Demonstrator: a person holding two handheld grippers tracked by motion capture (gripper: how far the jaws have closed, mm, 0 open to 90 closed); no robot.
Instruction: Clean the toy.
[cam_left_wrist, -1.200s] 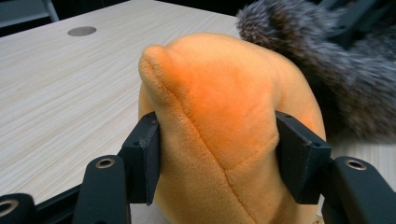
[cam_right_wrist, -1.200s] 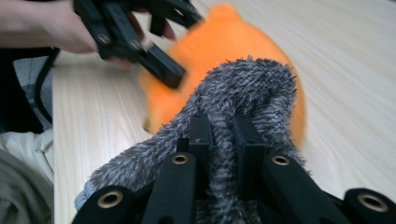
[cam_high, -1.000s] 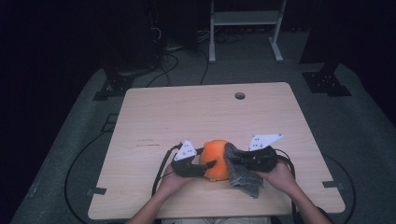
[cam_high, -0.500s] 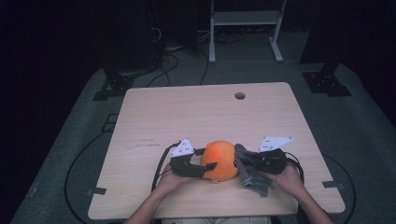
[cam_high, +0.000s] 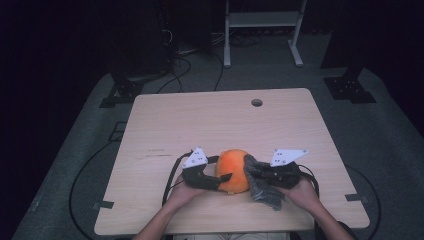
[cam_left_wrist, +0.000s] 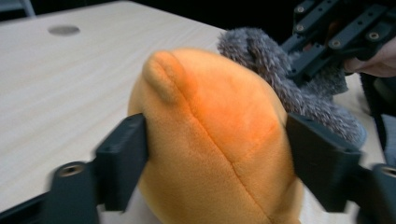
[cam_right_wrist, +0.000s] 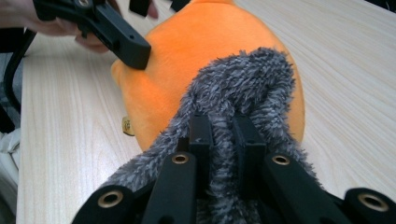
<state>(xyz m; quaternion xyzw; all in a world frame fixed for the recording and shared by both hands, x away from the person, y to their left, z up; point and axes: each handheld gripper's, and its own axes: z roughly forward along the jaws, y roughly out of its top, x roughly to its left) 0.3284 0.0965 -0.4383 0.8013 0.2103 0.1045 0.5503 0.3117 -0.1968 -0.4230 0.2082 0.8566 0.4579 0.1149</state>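
An orange plush toy (cam_high: 234, 170) sits near the six o'clock edge of the desk (cam_high: 220, 120). The left gripper (cam_high: 220, 179), at the toy's nine o'clock, has just been opening its jaws: they now stand wide on either flank of the toy, which is between them. The right gripper (cam_high: 256, 172), at the toy's three o'clock, is clamped tight on a grey fuzzy cloth (cam_high: 262, 186) lying against the toy. Since a second ago, the right gripper's grey plate has shifted slightly and the cloth hangs lower.
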